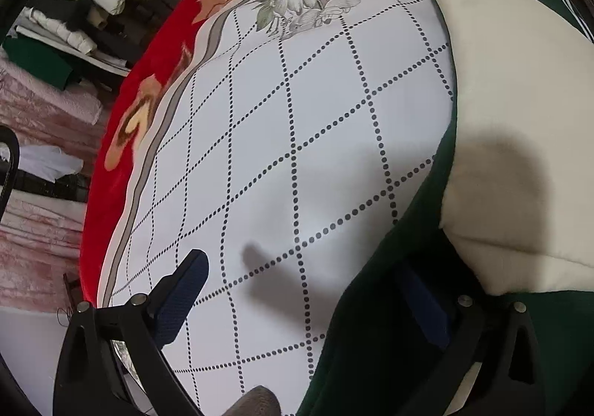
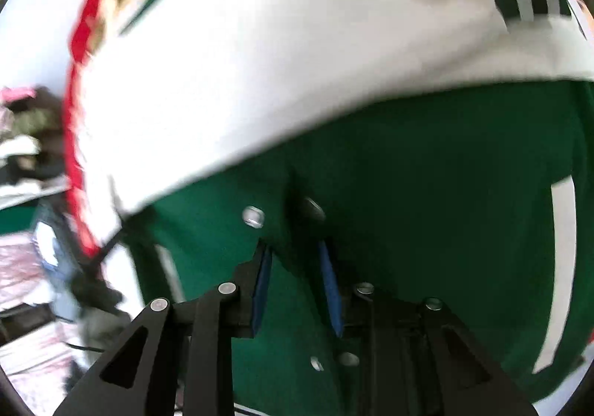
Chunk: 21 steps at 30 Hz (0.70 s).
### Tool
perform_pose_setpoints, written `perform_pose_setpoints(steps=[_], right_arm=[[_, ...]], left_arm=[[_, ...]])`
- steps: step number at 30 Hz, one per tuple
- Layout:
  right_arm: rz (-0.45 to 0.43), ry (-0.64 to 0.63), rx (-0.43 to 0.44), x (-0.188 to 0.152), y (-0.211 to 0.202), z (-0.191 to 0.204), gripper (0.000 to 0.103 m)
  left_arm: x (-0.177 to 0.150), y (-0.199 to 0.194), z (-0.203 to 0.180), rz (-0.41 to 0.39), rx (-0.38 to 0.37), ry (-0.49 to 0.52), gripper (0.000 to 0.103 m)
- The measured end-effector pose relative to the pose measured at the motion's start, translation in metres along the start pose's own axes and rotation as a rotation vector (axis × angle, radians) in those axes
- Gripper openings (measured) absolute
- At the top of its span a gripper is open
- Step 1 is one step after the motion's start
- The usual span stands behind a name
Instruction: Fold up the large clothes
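Observation:
A dark green jacket (image 1: 375, 341) with a cream sleeve (image 1: 512, 119) lies on the white dotted bedsheet (image 1: 297, 141), at the right in the left wrist view. My left gripper (image 1: 300, 289) is open; its right finger (image 1: 423, 304) rests on the green fabric, its left finger (image 1: 182, 293) over the sheet. In the blurred right wrist view the jacket (image 2: 427, 174) fills the frame, with metal snaps (image 2: 253, 216) and the cream sleeve (image 2: 278, 55) across it. My right gripper (image 2: 297, 267) is shut on a fold of the green front edge.
A red floral blanket (image 1: 148, 74) borders the sheet at the left. Beyond it, piles of folded clothes (image 1: 89, 3) and pink fabric (image 1: 33, 230) fill shelves at the far left.

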State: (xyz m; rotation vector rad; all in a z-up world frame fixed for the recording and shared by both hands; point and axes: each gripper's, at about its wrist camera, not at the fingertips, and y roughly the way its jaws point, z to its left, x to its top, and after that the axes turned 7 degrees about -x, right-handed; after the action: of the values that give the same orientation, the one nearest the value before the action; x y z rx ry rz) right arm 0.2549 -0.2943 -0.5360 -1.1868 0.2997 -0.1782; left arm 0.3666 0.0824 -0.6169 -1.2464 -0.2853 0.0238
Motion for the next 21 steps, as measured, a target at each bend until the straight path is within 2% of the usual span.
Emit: perform_pose_setpoints(steps=[1,3,4,5,6,7,9,11,13,17,18,19,21], right_arm=[[0.004,0.016,0.006,0.005,0.007,-0.001,0.051],[0.017,0.039,-0.002,0.017,0.029,0.007,0.061],[0.035,0.046,-0.02,0.021,0.04,0.006,0.06],[0.024,0.054,-0.034,0.021,0.043,0.007,0.056],[-0.006,0.061,-0.098,0.02,0.036,0.006,0.023],[-0.039,0.061,-0.107,0.019,0.027,0.003,0.0],[-0.123,0.075,-0.204,0.018,0.008,-0.01,0.0],[-0.041,0.119,-0.138,0.02,0.016,-0.032,0.0],[0.001,0.127,-0.08,0.022,0.009,-0.042,0.001],[-0.026,0.076,-0.1,0.01,-0.032,-0.051,0.008],[-0.04,0.062,-0.105,0.006,-0.047,-0.059,0.02],[-0.049,0.054,-0.115,0.002,-0.059,-0.068,0.04],[-0.06,0.049,-0.103,0.006,-0.072,-0.078,0.06]], left_arm=[[0.002,0.001,-0.001,0.001,0.001,0.007,0.103],[0.007,0.004,-0.005,-0.002,0.01,0.025,0.103],[0.008,0.005,-0.006,-0.004,0.017,0.035,0.103],[0.009,0.006,-0.007,-0.009,0.019,0.04,0.103],[0.008,0.004,-0.01,-0.012,0.018,0.043,0.103],[0.008,0.006,-0.01,-0.012,0.015,0.044,0.103],[0.009,0.009,-0.007,-0.008,0.003,0.033,0.103],[0.008,0.007,-0.007,-0.008,0.003,0.028,0.103],[0.006,-0.001,-0.006,0.001,0.004,0.024,0.103],[-0.005,-0.048,0.002,-0.045,-0.04,-0.025,0.103],[-0.009,-0.06,0.001,-0.06,-0.044,-0.032,0.103],[-0.013,-0.073,-0.002,-0.075,-0.046,-0.036,0.103],[-0.022,-0.097,-0.013,-0.096,-0.052,-0.034,0.103]])
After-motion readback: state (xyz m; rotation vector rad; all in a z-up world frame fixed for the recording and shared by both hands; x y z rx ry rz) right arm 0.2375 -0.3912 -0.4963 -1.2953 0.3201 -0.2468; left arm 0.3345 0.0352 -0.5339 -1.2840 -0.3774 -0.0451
